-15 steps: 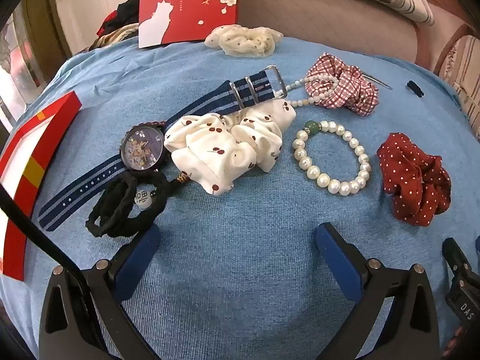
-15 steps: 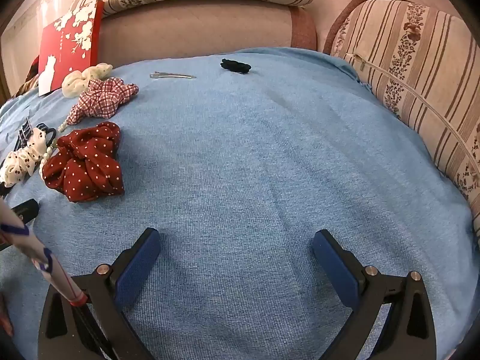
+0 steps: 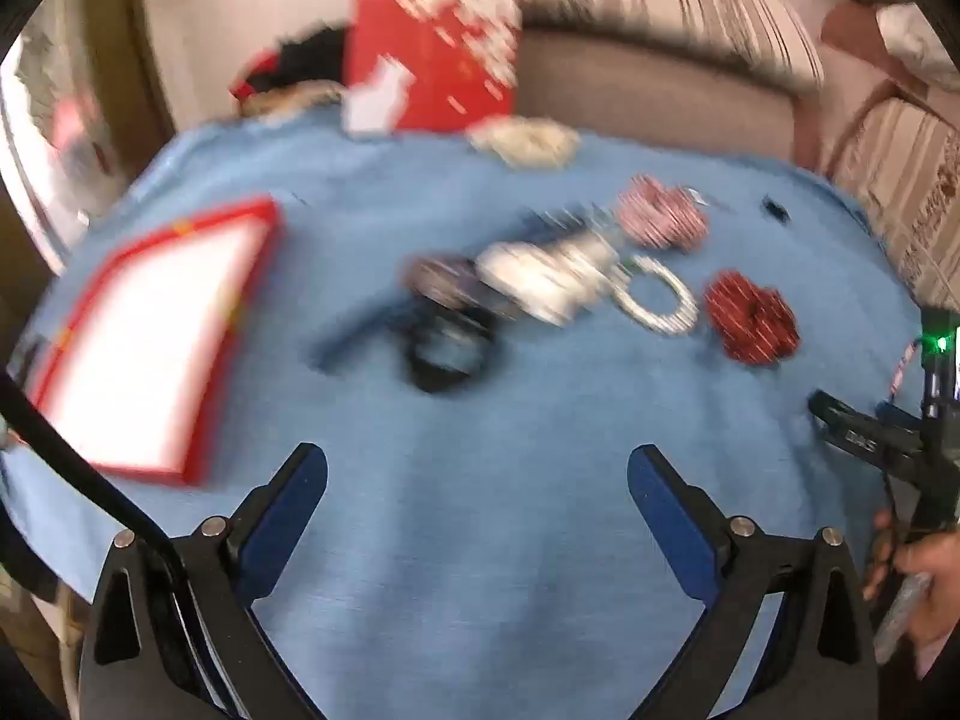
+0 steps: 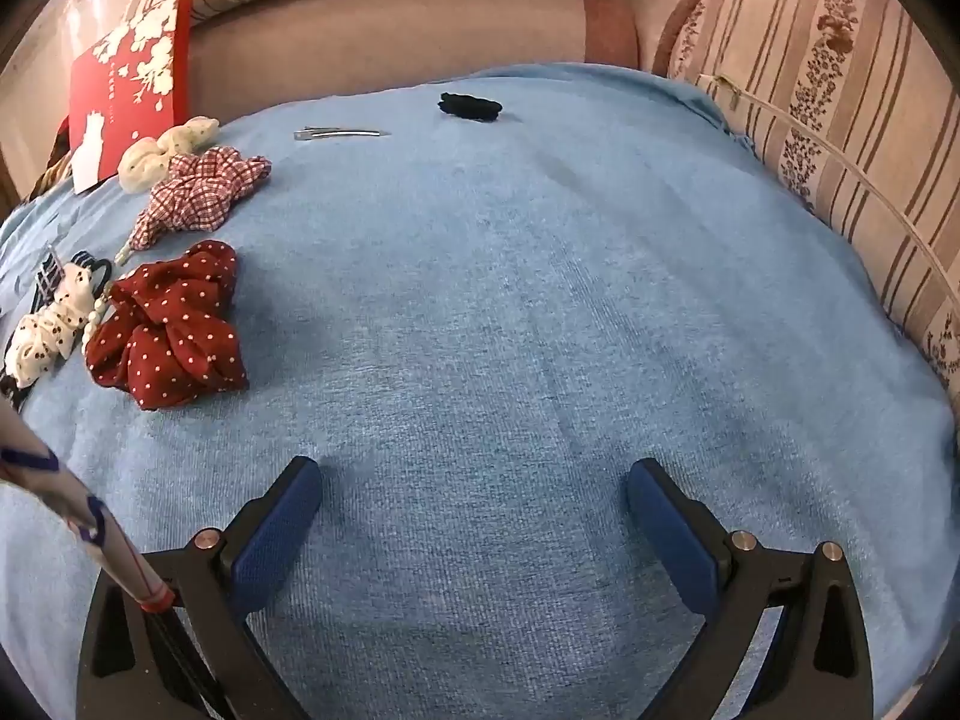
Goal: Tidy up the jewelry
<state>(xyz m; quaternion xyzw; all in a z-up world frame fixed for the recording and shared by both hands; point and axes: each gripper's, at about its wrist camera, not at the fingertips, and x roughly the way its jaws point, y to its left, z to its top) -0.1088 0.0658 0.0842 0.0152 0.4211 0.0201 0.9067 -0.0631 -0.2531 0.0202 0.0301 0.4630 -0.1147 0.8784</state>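
Observation:
The left wrist view is blurred by motion. On the blue cloth [image 3: 480, 510] lie a watch on a striped strap [image 3: 441, 282], a black hair tie [image 3: 447, 351], a white scrunchie [image 3: 549, 279], a pearl bracelet [image 3: 660, 297], a red dotted scrunchie [image 3: 750, 315] and a checked scrunchie [image 3: 660, 216]. An open red box with a white inside [image 3: 150, 339] lies at the left. My left gripper [image 3: 477, 504] is open over bare cloth, well short of the pile. My right gripper [image 4: 474, 519] is open too, with the red dotted scrunchie [image 4: 171, 327] off to its left.
A red card with white blossoms [image 4: 129, 84] leans on the sofa back. A cream scrunchie [image 4: 165, 150], a metal hair clip [image 4: 339, 133] and a small black item [image 4: 471, 106] lie further back. Striped cushions [image 4: 840, 138] border the cloth at right. A hand [image 3: 924, 570] holds the other gripper.
The left wrist view has drawn back from the pile: the items look smaller and farther, and the red box shows in full. The right wrist view is unchanged.

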